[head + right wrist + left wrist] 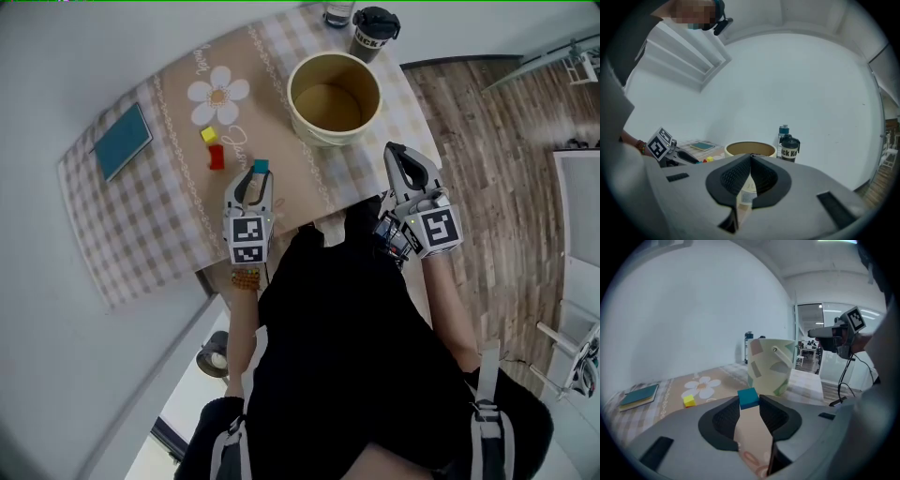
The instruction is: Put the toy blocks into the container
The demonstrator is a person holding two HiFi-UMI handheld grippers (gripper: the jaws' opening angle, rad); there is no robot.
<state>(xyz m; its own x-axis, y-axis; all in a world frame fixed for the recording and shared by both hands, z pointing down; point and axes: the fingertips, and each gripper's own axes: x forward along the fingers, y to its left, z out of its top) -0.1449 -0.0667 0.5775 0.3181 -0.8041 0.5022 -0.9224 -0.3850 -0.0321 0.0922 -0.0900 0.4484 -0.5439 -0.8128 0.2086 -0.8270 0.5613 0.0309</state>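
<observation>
The left gripper [750, 402], clamped on the blue toy block [748, 397], has the container [769, 369] ahead to its right, while the right gripper [750, 158] is closed and empty.

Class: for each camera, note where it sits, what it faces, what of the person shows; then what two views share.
Head view: on the head, steeply down at the table; torso, arms, left gripper, right gripper.
Left gripper view: on the left gripper, facing the container; its jaws grip a blue block; right gripper at right.
Right gripper view: on the right gripper, facing the container; shut jaws, left gripper at left.
Both gripper views share the container.
</observation>
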